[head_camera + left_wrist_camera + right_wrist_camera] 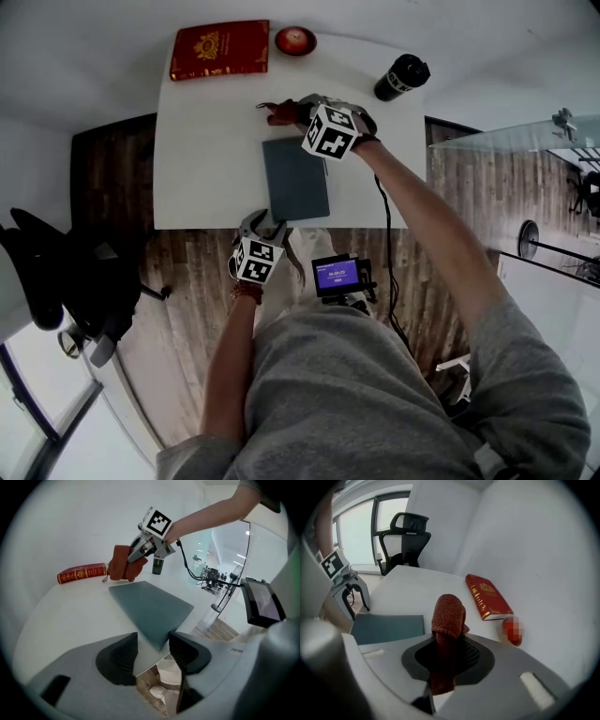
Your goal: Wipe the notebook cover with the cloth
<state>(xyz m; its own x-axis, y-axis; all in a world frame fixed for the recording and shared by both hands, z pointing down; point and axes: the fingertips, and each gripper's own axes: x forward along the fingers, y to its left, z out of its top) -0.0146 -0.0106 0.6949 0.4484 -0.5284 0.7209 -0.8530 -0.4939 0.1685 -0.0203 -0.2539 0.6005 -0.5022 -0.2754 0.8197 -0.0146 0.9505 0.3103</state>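
- Squarely mid-table lies the notebook (pixel 295 180), flat and closed, grey-blue cover up, its long sides running from 12 to 6 o'clock in the head view.
- It rests on the white table (pixel 206 150), its near end close to the table's near edge.
- Right gripper (pixel 449 653): clenched on the cloth (pixel 449 613). The red-brown fabric is pinched between the pads, with a folded loop standing out past the jaw tips.
- In the head view, the cloth sits at about 11 o'clock from the notebook, just past its far edge and not on the cover. Whether it touches the table cannot be told.
- Left gripper (pixel 153 640): jaws spread wide and gripping nothing. It sits at 7 o'clock from the notebook, at the table's near edge.
- In the left gripper view, the notebook's near corner reaches into the gap between the jaws. No pad visibly presses on it, and floor shows below the gap.
- A red book (pixel 219 50) with gold print lies flat at 11 o'clock on the far side of the table, well apart from the notebook.
- A red round thing (pixel 295 40) sits just beside the book's right end, at 12 o'clock.
- A black bottle (pixel 401 77) stands at 1 o'clock, near the far right corner.
- A black chair (pixel 405 531) stands off the table's left end.
- A small lit screen (pixel 337 275) sits below the table's near edge, at 5 o'clock from the notebook.
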